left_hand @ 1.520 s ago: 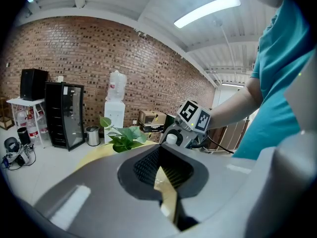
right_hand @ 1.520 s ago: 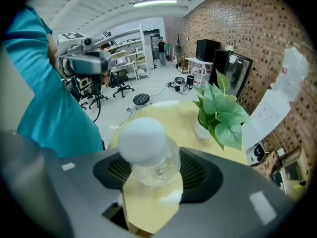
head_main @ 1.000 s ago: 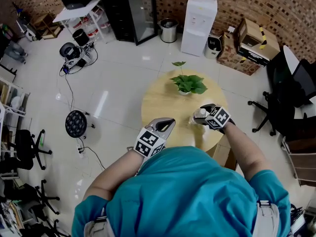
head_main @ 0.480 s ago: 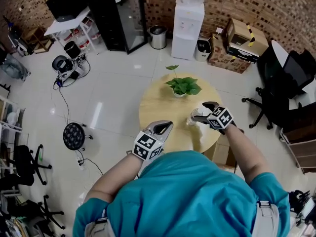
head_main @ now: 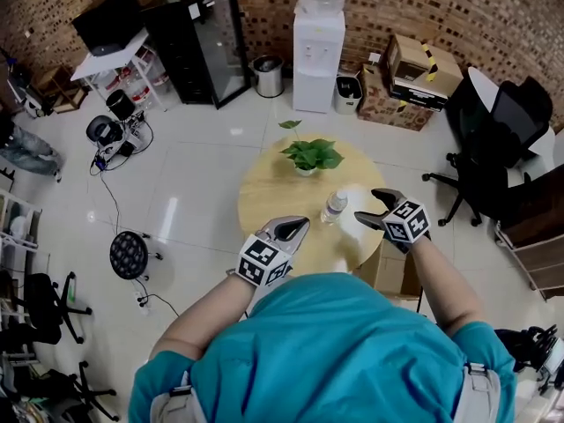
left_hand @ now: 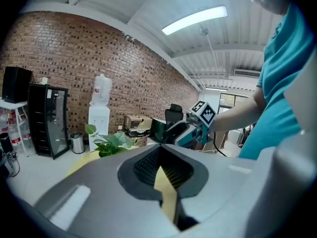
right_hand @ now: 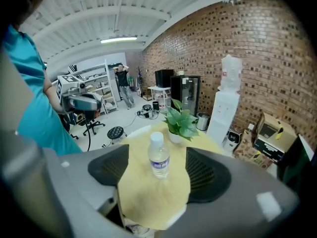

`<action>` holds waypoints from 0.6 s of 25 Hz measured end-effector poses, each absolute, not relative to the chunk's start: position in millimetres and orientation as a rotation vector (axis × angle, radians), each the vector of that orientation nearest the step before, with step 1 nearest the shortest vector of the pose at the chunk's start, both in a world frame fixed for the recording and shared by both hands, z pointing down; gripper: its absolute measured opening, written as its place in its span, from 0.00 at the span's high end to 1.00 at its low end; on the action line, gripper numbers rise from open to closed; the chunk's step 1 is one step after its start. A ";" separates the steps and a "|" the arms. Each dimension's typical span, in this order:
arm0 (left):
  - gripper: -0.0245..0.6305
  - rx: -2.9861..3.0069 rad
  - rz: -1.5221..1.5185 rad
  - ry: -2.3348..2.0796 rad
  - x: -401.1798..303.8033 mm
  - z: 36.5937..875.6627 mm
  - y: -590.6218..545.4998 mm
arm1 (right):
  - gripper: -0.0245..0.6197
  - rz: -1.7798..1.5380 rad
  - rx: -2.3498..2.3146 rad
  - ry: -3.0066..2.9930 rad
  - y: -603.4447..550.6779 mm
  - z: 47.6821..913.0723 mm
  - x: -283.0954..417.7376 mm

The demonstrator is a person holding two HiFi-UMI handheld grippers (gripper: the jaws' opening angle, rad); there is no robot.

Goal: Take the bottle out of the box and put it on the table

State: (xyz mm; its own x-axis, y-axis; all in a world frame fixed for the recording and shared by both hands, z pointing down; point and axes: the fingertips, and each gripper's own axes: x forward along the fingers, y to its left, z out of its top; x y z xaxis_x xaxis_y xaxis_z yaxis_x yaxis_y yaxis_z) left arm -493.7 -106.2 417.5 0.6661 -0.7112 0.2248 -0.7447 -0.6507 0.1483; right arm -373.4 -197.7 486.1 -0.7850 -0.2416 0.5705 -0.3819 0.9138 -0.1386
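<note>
Tabletop (head_main: 273,192) bottle (head_main: 332,206) released: right hand-held gripper (head_main: 364,204) just opened, withdrawn empty.

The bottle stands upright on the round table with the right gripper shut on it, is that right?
No: the right gripper is open, its jaws have just been opening, nothing between them. The right gripper view shows the bottle upright on the round table, untouched.
</note>
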 end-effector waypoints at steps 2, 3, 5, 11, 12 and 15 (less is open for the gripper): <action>0.96 2.665 0.221 -1.185 -477.9 425.9 -87.9 | 0.41 0.333 0.459 -2.534 -180.0 490.0 -355.1; 0.96 2.668 0.229 -1.192 -465.6 429.7 -81.4 | 0.41 0.335 0.460 -2.550 -173.9 491.7 -342.4; 0.96 2.676 0.249 -1.212 -434.6 436.1 -69.6 | 0.42 0.346 0.443 -2.593 -161.0 493.2 -312.9; 0.96 2.659 0.260 -1.268 -341.3 431.6 -28.6 | 0.75 0.403 0.320 -2.749 -101.7 473.1 -236.7; 0.96 2.657 0.255 -1.274 -320.3 432.0 -21.6 | 0.85 0.391 0.311 -2.763 -93.6 472.9 -219.7; 0.96 2.640 0.246 -1.287 -263.5 436.7 0.0 | 0.96 0.368 0.278 -2.796 -68.5 476.3 -172.2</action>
